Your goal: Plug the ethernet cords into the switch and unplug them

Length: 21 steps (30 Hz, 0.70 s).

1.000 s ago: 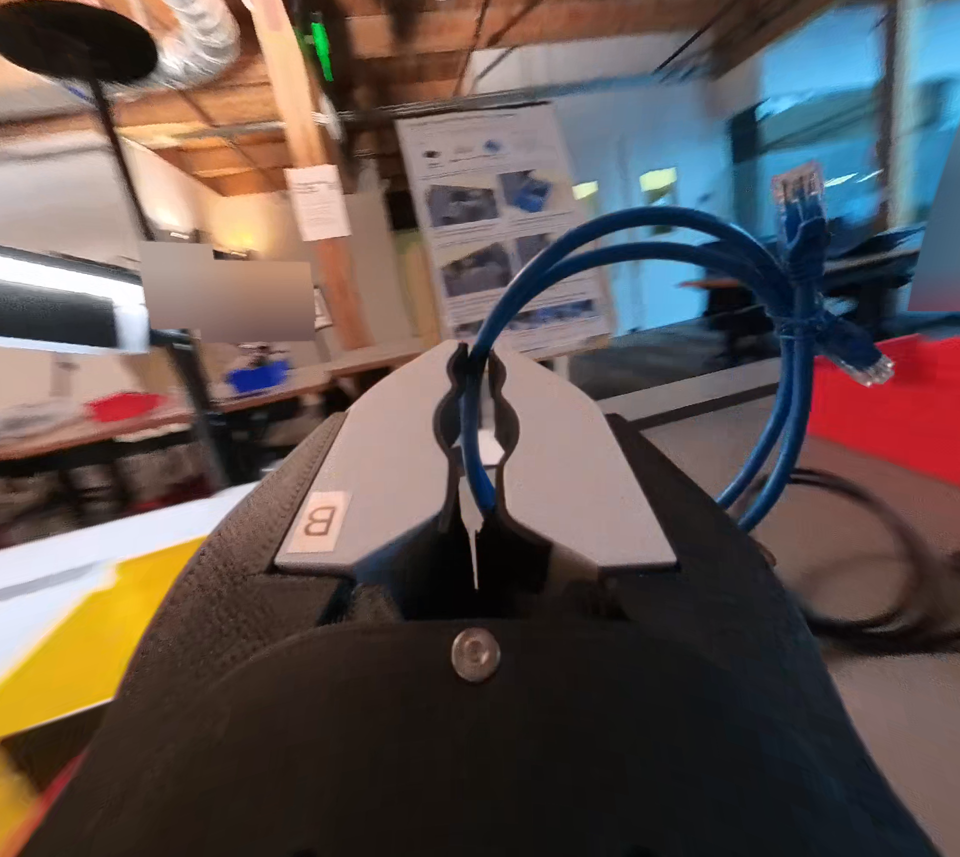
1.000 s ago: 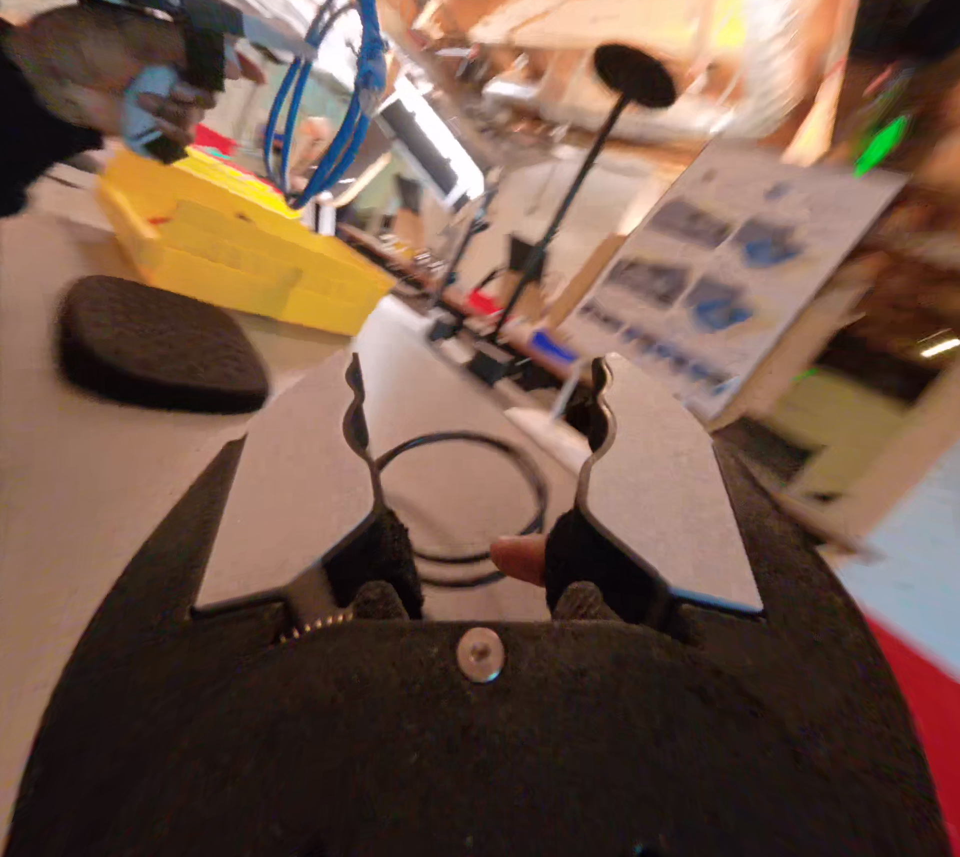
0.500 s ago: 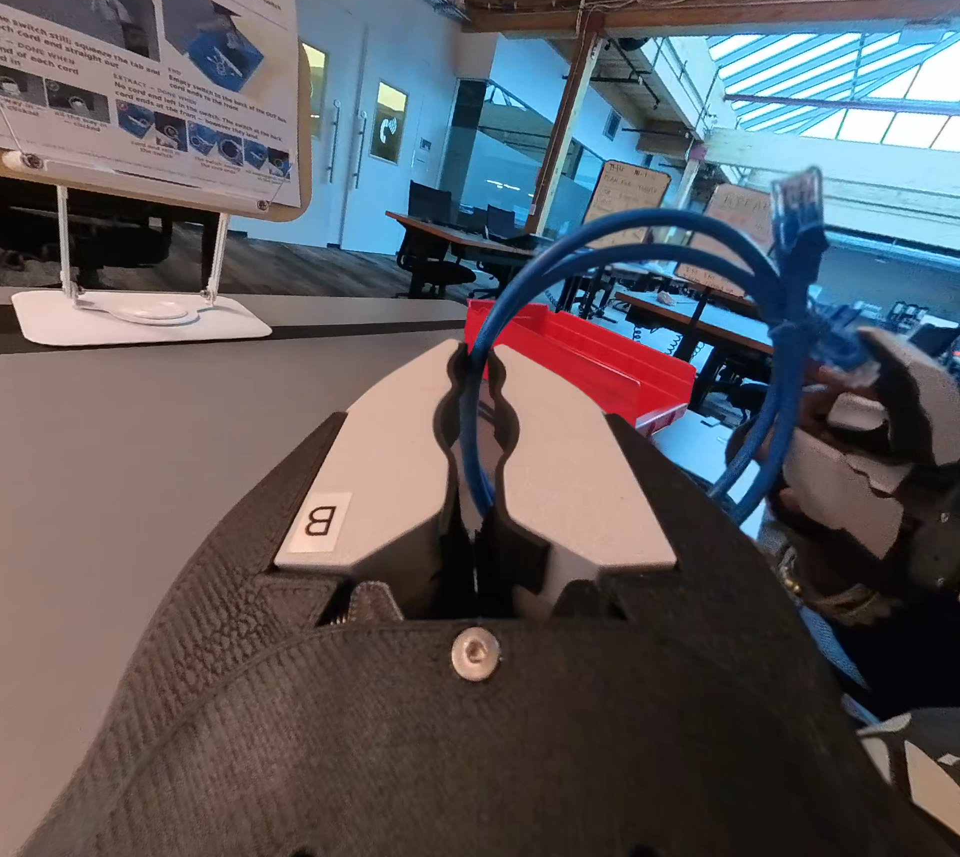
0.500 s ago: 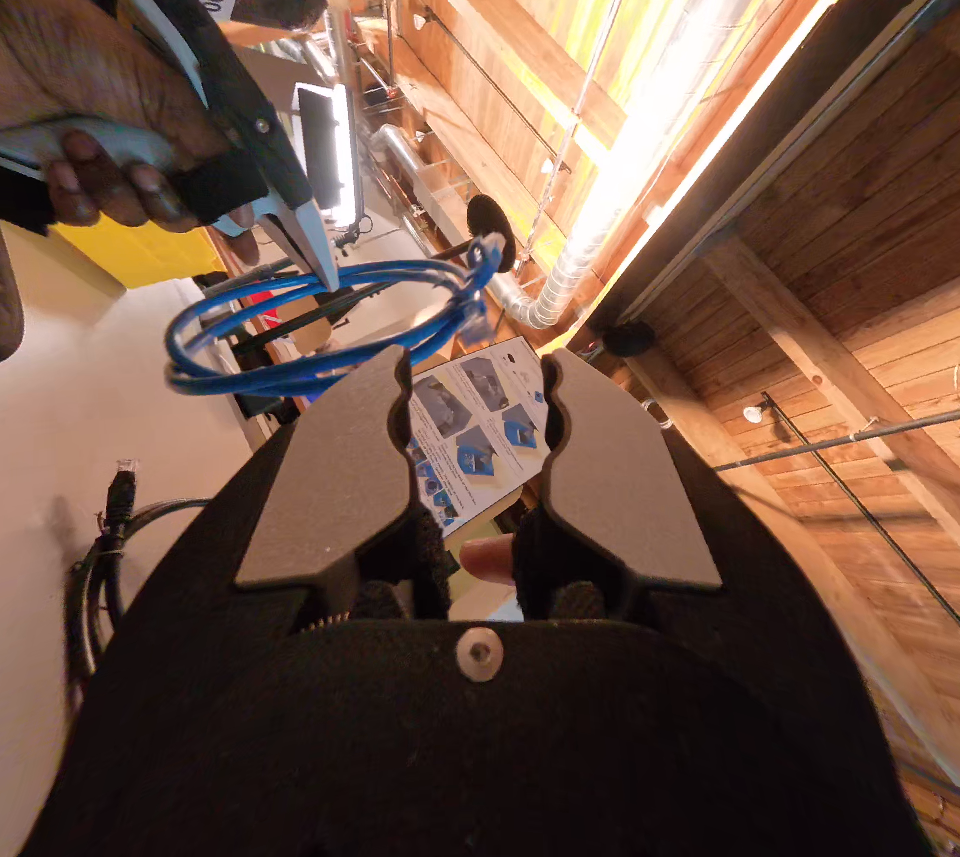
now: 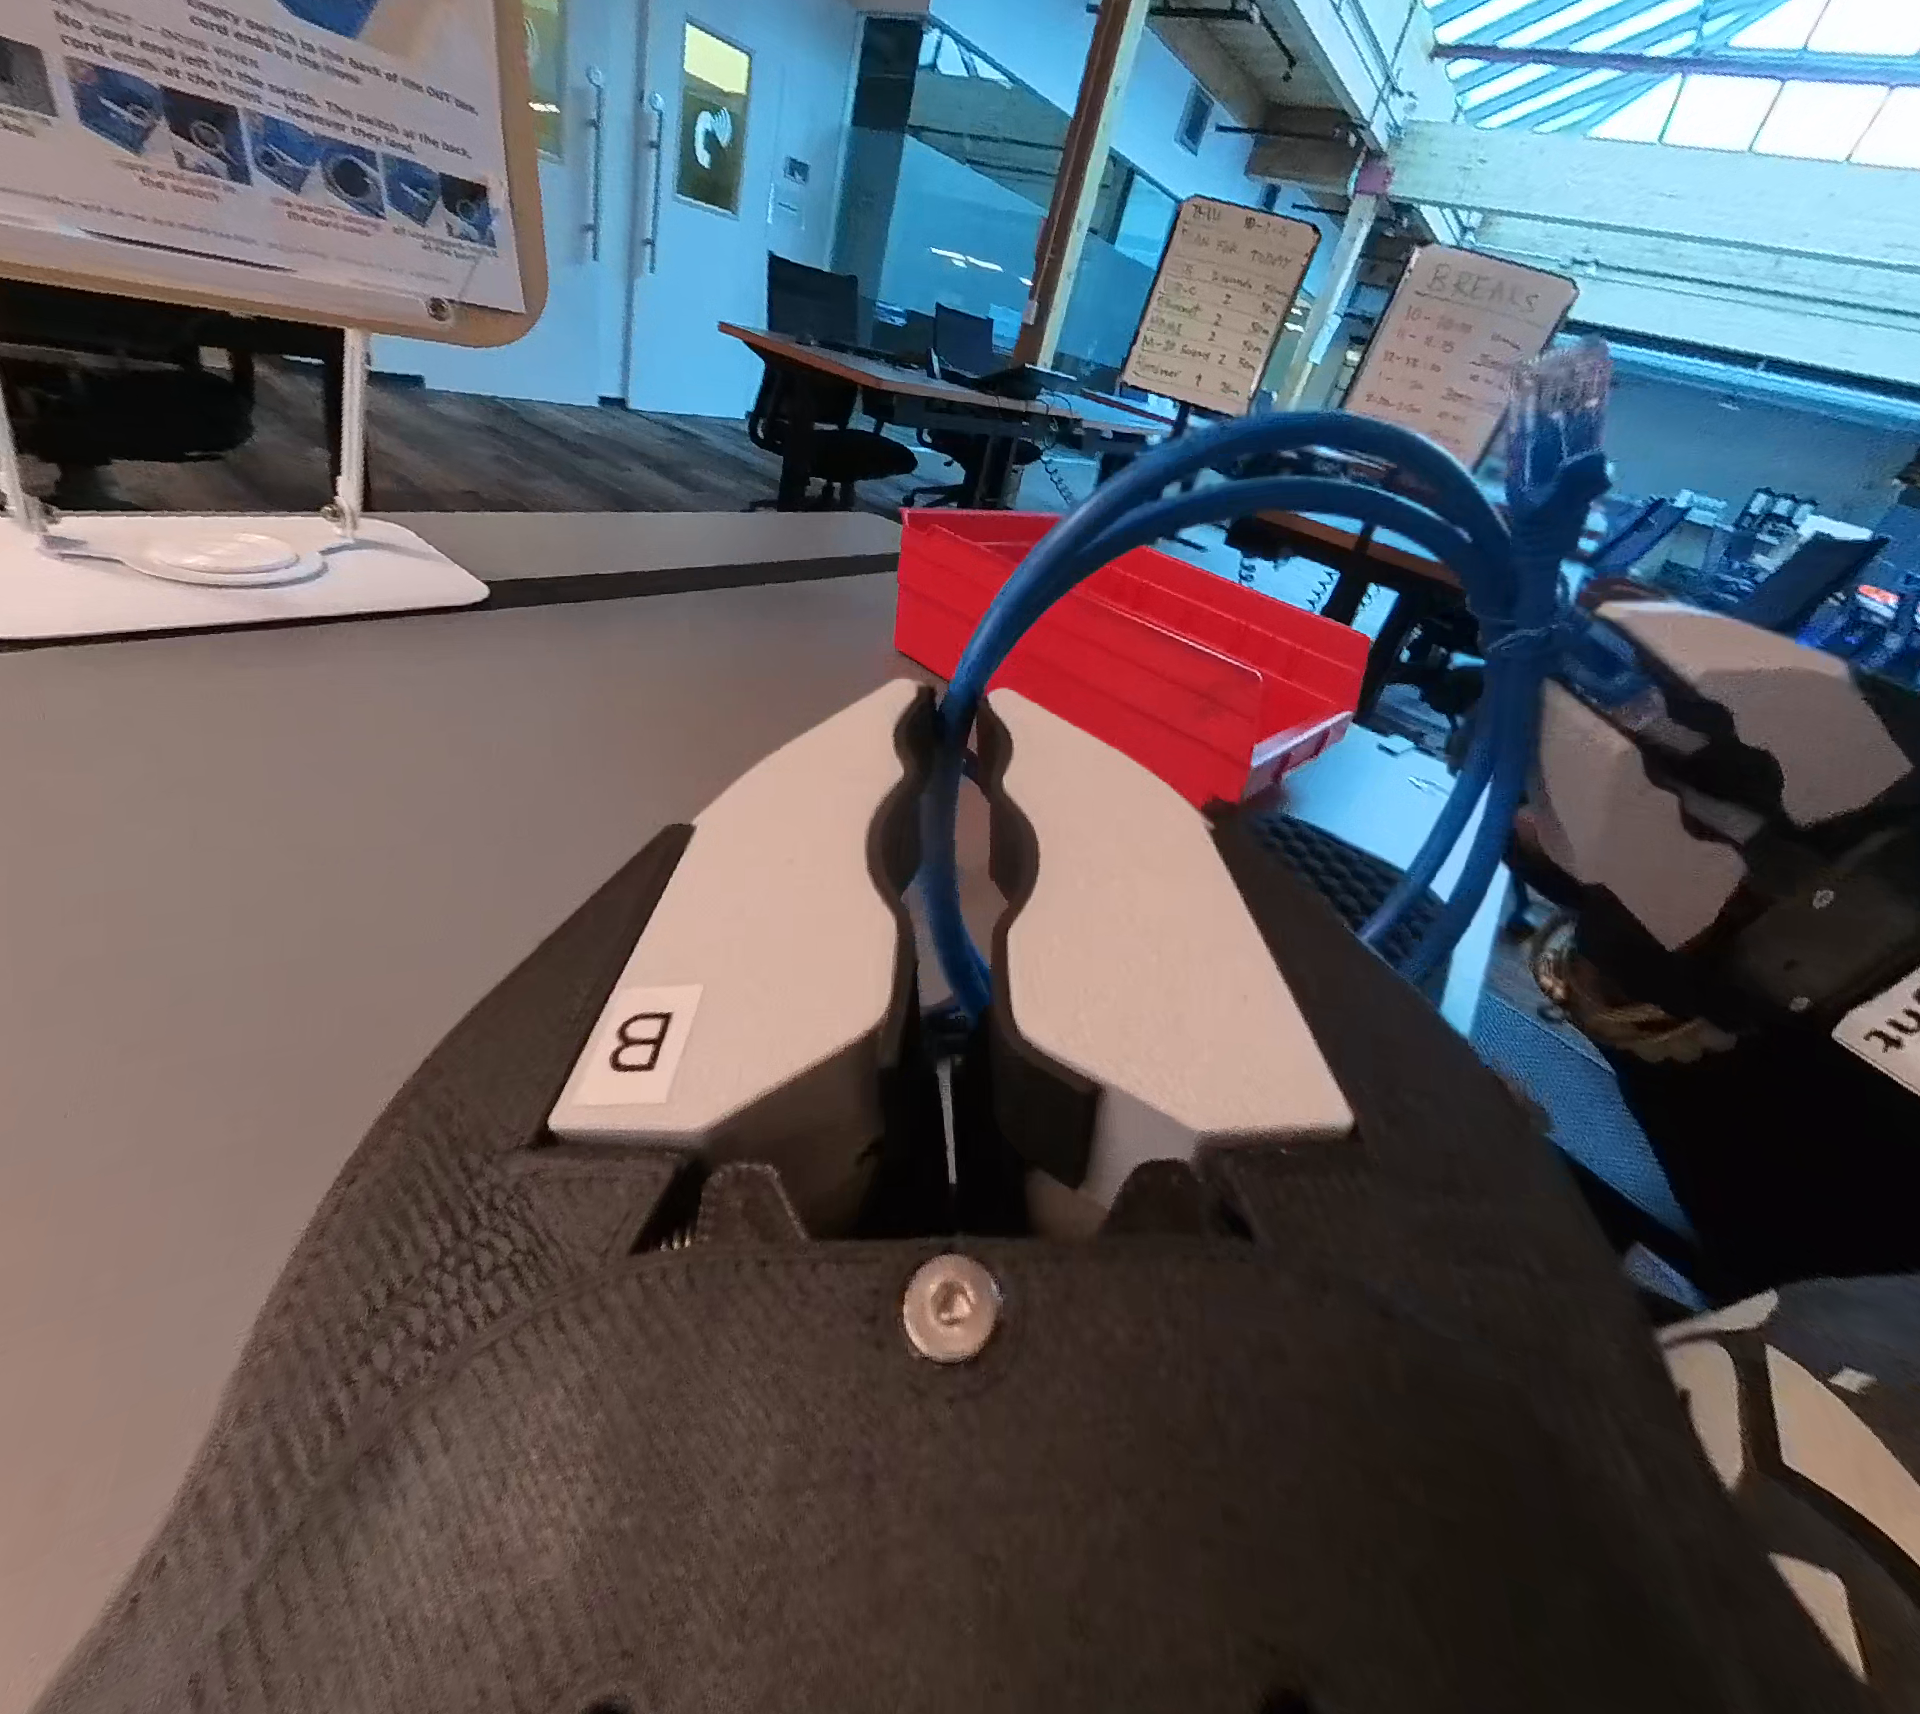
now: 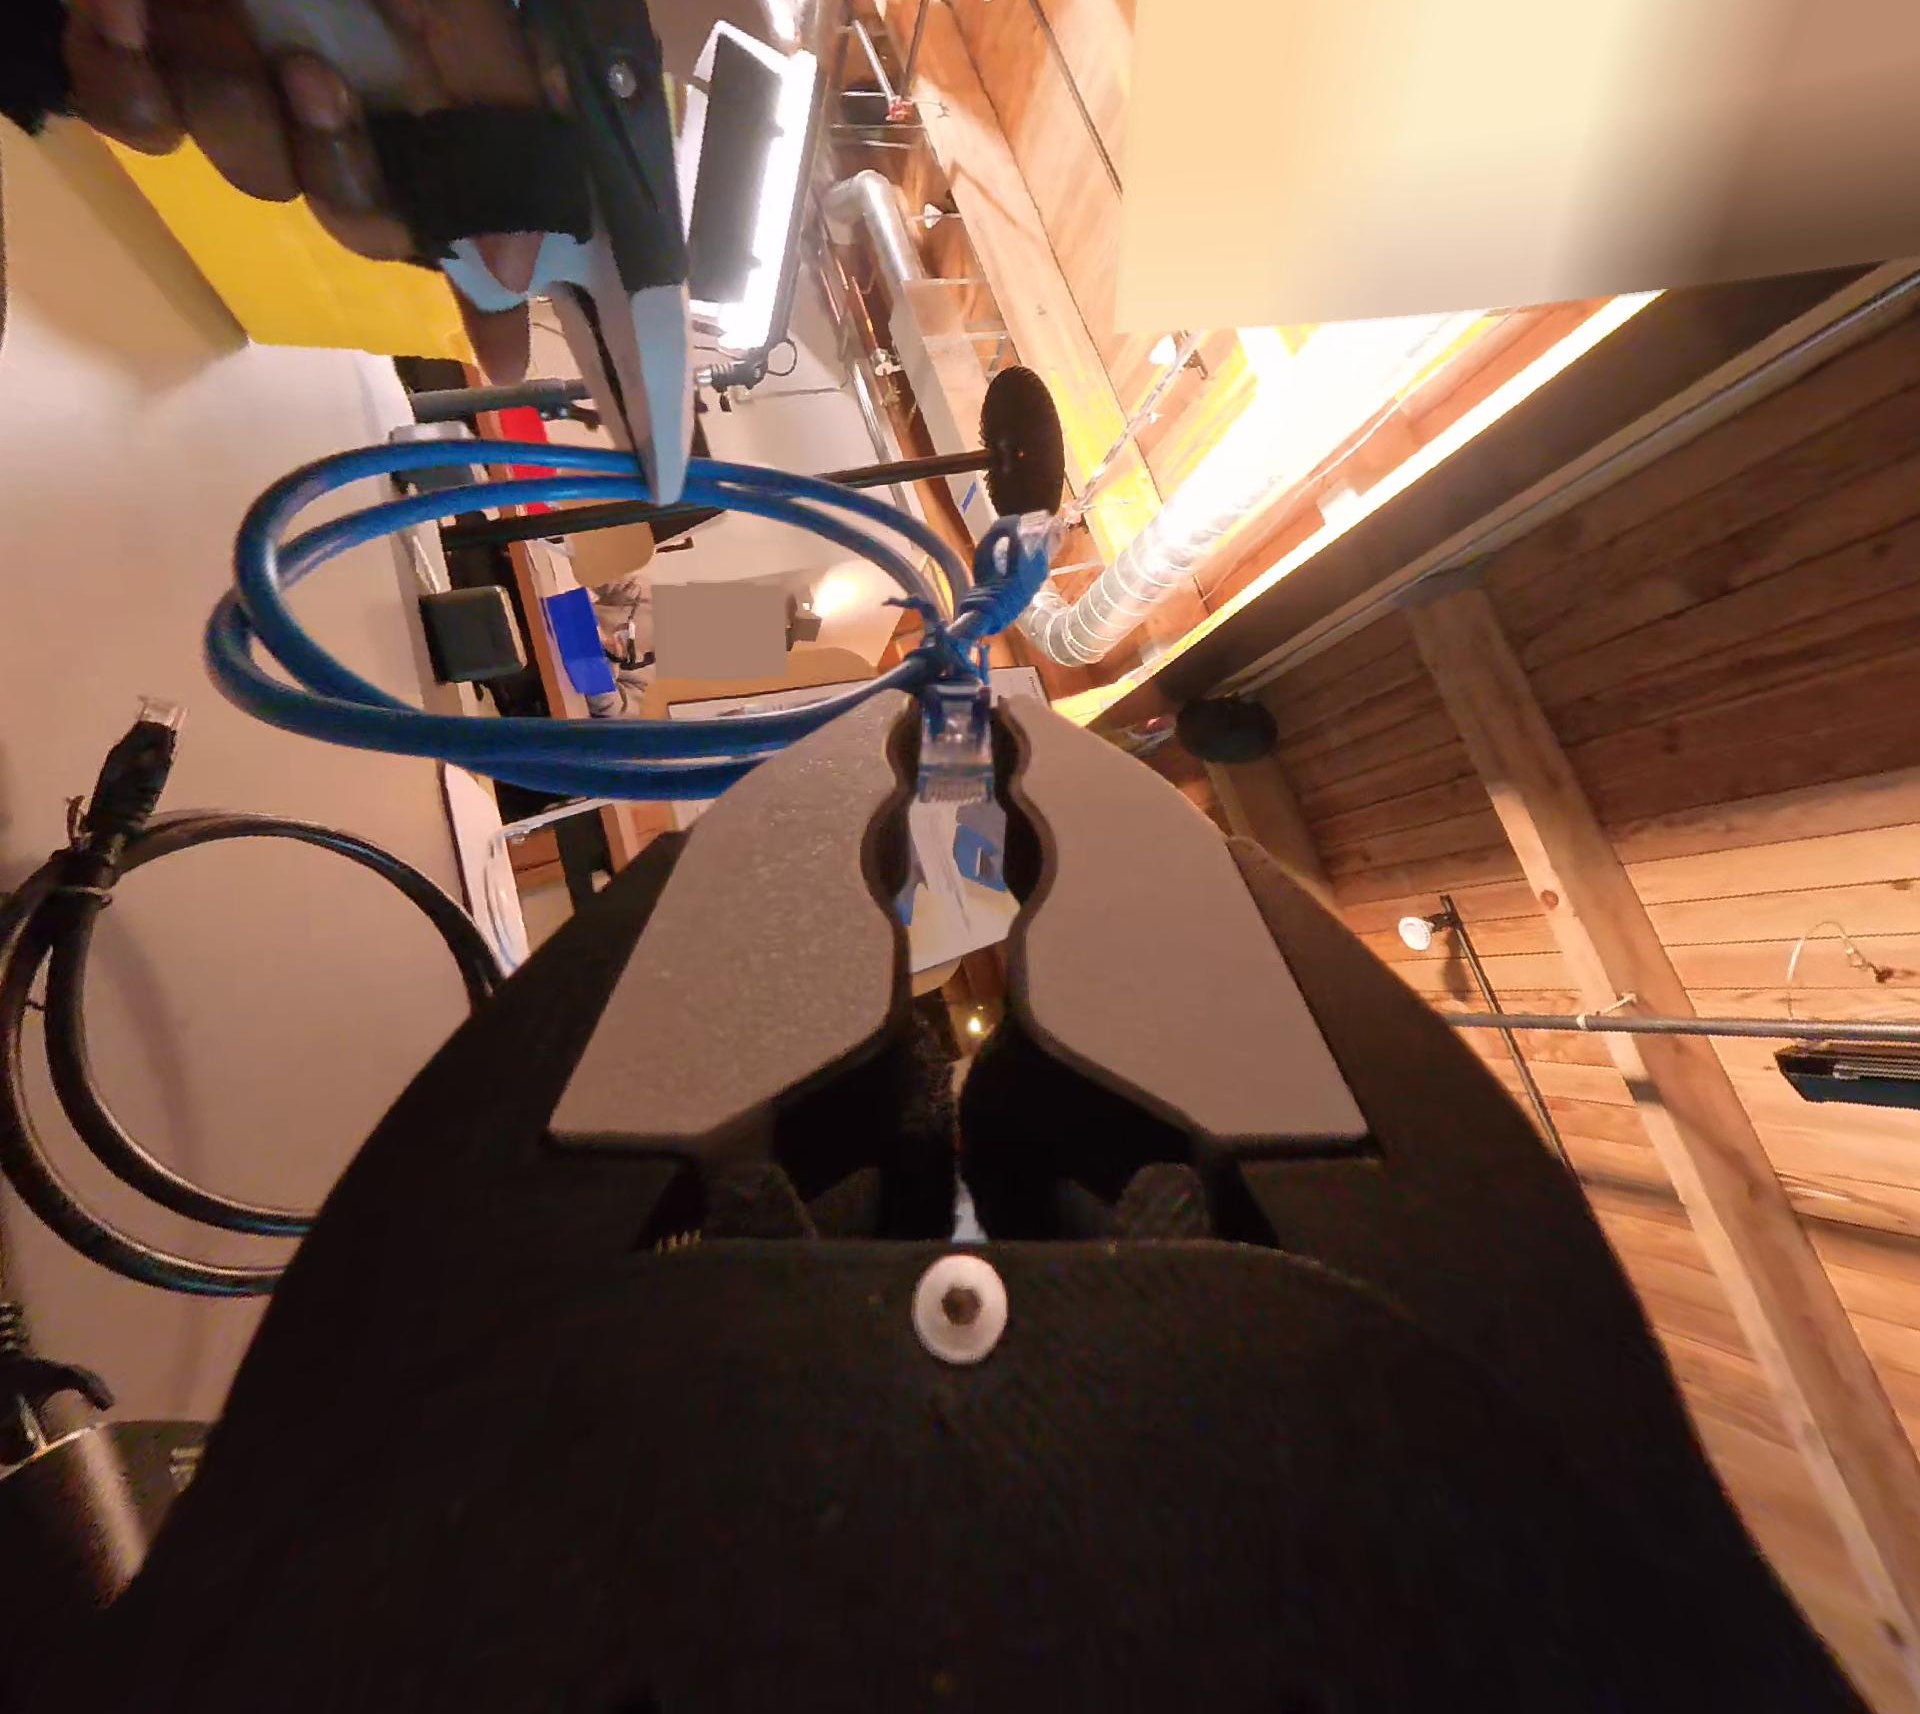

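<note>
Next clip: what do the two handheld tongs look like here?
Both tongs share a build: flat pale grey fingers with wavy inner edges on a textured black body with a central screw. The left tongs carry a white letter sticker; the right tongs show none.

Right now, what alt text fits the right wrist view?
The right gripper pinches a connector of the coiled blue ethernet cord, while the left gripper holds the coil's far side. A black cord lies on the table.

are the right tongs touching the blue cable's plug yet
Touching: in the right wrist view the right tongs sit closed around the plug of the blue cable, both jaws against its sides.
</note>
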Tool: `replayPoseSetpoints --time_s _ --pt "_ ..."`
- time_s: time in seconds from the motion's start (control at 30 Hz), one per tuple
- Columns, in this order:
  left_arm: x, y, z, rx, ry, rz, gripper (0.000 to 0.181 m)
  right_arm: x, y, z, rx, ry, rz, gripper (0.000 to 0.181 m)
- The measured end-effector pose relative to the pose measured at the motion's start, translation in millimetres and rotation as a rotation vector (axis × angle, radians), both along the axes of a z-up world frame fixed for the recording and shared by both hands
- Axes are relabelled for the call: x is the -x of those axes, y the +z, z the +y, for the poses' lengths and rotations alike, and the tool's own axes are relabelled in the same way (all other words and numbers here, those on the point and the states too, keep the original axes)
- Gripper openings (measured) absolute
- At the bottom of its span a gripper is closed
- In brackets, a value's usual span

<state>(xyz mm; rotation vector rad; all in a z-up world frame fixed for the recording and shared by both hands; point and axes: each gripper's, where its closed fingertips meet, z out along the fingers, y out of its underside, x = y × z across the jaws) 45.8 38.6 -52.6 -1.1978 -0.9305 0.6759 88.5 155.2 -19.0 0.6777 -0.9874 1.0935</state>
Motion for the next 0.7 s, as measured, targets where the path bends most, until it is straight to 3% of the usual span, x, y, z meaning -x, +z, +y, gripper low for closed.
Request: replayPoseSetpoints --time_s 0.1,0.2,0.33,0.43,0.53,0.63,0.7 --pt "-5 6 5 0.020 -0.043 0.056 0.007 4 8 6 0.026 -0.003 -0.030 0.011" --pt "-25 34 6 -0.088 -0.166 0.226 0.011 7 24 19 0.112 0.106 -0.169 0.012" --pt "-51 70 -31 -0.337 -0.202 0.508 0.018 8 44 37 0.248 0.436 -0.512 0.011" --pt "-31 53 -47 -0.361 -0.139 0.458 0.019 1 49 37 0.278 0.760 -0.803 0.011" --pt "-12 21 -9 -0.173 -0.190 0.330 0.032 -11 45 21 0.240 1.014 -1.067 0.012" --pt "-27 8 51 -0.004 -0.347 0.377 0.043 -19 32 -2 0.207 1.221 -1.360 0.011" --pt "-35 4 74 0.085 -0.366 0.432 0.044 -19 19 -18 0.201 1.276 -1.544 0.011"
